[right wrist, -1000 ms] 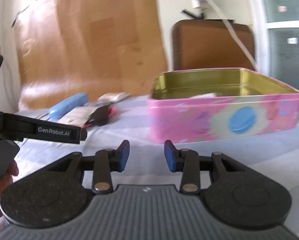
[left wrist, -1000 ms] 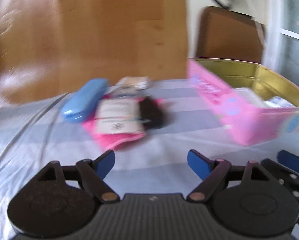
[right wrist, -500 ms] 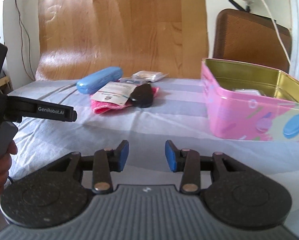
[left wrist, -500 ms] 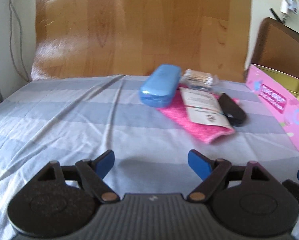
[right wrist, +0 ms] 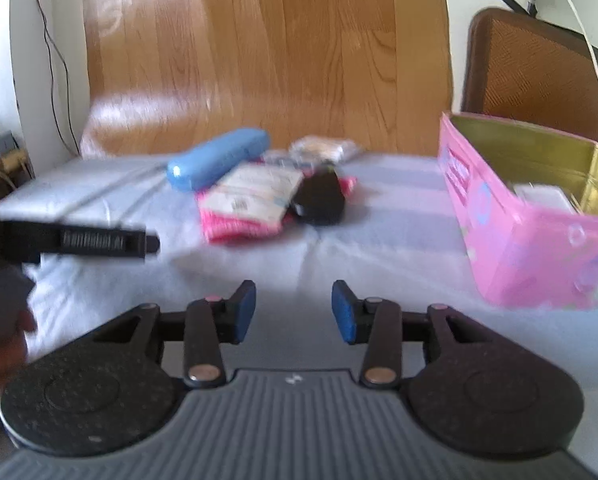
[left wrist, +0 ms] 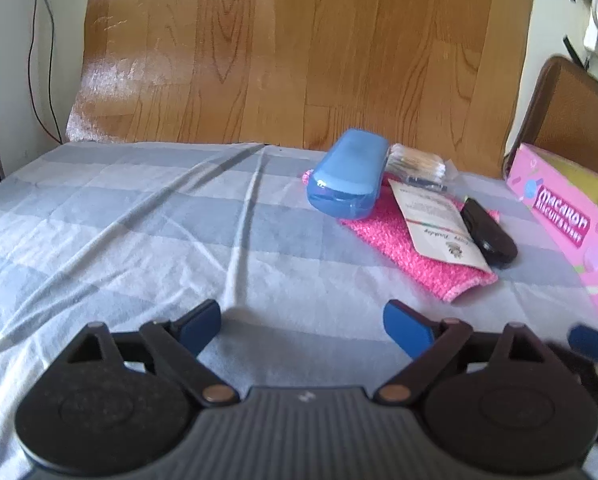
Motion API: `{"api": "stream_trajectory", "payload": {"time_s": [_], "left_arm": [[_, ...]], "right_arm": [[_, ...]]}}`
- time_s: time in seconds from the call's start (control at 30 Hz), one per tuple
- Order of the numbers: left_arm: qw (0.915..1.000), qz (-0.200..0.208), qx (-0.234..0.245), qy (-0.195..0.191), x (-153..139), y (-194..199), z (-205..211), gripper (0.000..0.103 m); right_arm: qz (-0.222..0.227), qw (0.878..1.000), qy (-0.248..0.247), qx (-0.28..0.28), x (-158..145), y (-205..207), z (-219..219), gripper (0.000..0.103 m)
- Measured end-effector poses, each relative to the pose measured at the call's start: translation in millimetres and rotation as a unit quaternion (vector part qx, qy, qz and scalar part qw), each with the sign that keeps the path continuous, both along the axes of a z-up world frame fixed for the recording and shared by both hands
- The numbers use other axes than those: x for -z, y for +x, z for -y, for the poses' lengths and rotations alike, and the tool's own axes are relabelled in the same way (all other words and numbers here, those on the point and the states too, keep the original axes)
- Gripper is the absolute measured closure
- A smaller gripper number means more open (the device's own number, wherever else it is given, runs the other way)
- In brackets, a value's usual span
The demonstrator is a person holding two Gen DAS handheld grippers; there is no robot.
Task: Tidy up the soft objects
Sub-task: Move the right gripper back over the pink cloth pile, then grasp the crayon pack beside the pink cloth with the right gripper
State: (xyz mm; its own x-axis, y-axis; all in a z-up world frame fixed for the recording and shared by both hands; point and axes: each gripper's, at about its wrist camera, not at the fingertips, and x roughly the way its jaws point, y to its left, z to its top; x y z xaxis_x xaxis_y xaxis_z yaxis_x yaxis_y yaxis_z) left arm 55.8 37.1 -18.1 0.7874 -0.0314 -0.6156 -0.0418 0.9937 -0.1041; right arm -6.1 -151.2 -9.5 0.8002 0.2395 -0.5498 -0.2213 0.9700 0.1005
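A pink knitted cloth (left wrist: 395, 240) (right wrist: 239, 224) with a paper card (left wrist: 439, 224) (right wrist: 259, 192) on it lies on the grey checked sheet. A blue case (left wrist: 349, 174) (right wrist: 215, 158) rests on its far end, a black pouch (left wrist: 489, 232) (right wrist: 319, 198) on its right side, and a clear packet (left wrist: 417, 162) (right wrist: 325, 146) lies behind. An open pink tin (left wrist: 567, 224) (right wrist: 511, 224) stands to the right. My left gripper (left wrist: 301, 326) is open and empty, short of the pile. My right gripper (right wrist: 293, 310) is open and empty, nearer than the pile.
A wood-grain board (left wrist: 299, 48) stands upright behind the bed. A brown chair back (right wrist: 539, 68) is at the far right. The sheet (left wrist: 119, 220) has long creases on the left. The left gripper's body (right wrist: 79, 240) shows at the right wrist view's left edge.
Both views have swung left, so the pile and tin sit further right in frame. The left gripper has come closer to the pile. Both grippers stay open.
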Motion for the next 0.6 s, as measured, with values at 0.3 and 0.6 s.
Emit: {"api": "stream_trajectory", "payload": {"time_s": [0.3, 0.6], "left_arm": [[0.9959, 0.055, -0.037, -0.061, -5.8, -14.8, -20.6, 0.014], [0.9953, 0.069, -0.033, -0.059, -8.3, -18.5, -19.0, 0.012]], "right_arm": [[0.039, 0.997, 0.063, -0.023, -22.6, 53.9, -10.9, 0.043], [-0.042, 0.995, 0.080, -0.029, -8.2, 114.4, -38.1, 0.023]]}}
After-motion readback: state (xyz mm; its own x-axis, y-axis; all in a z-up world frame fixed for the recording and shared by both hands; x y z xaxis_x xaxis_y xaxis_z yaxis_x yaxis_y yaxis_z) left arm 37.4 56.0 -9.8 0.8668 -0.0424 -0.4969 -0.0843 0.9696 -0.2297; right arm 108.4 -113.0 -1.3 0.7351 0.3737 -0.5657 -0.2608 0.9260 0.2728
